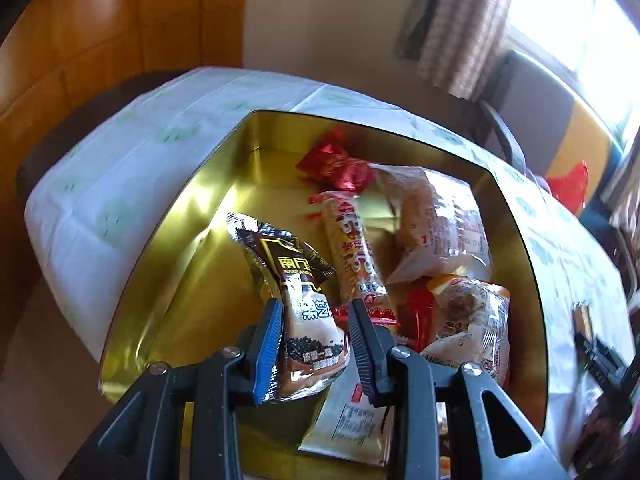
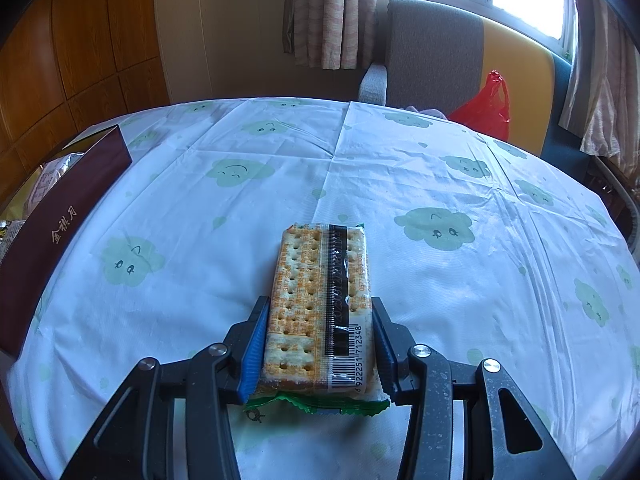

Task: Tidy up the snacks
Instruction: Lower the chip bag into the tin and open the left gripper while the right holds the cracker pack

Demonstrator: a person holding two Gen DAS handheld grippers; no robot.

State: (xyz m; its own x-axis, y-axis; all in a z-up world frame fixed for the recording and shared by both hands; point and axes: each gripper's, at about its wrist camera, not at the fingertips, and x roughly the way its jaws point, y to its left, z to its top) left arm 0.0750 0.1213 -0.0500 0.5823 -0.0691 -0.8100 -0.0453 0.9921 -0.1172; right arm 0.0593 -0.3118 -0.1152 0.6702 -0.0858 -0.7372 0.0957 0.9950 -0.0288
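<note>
- Here, the left wrist view looks down into a gold tin [image 1: 168, 280] on a table covered with a white cloth printed with green clouds [image 1: 132, 184].
- The left gripper [image 1: 314, 344] hangs over the near part of the tin with a brown sesame snack packet [image 1: 298, 300] between its jaws; the blue pad touches the packet's left edge, while a thin gap shows at the black finger, so the claw stands narrow around the packet and is not pressing on it.
- Only this view shows the tin's contents: a red wrapped sweet [image 1: 340, 164] near the far wall, a long orange-and-white bar [image 1: 352, 248] beside the brown packet, a clear bag of pastry [image 1: 436, 224] to the right, a round cake in a clear wrapper [image 1: 468, 320] near the right wall, and a flat pale packet with a printed label [image 1: 352, 420] under the fingers.
- The right wrist view shows the tin's outside instead: a dark maroon wall with gold characters [image 2: 60, 216] at the far left edge of the cloth [image 2: 400, 168].
- The right gripper [image 2: 318, 344] is closed on a cracker pack [image 2: 320, 288], both pads against its long sides, the pack's far end out over the cloth and its green crimped end just behind the fingers.
- Beyond the table this view also shows a grey and yellow chair [image 2: 460, 48], a red plastic bag [image 2: 488, 108] and curtains [image 2: 332, 12].
</note>
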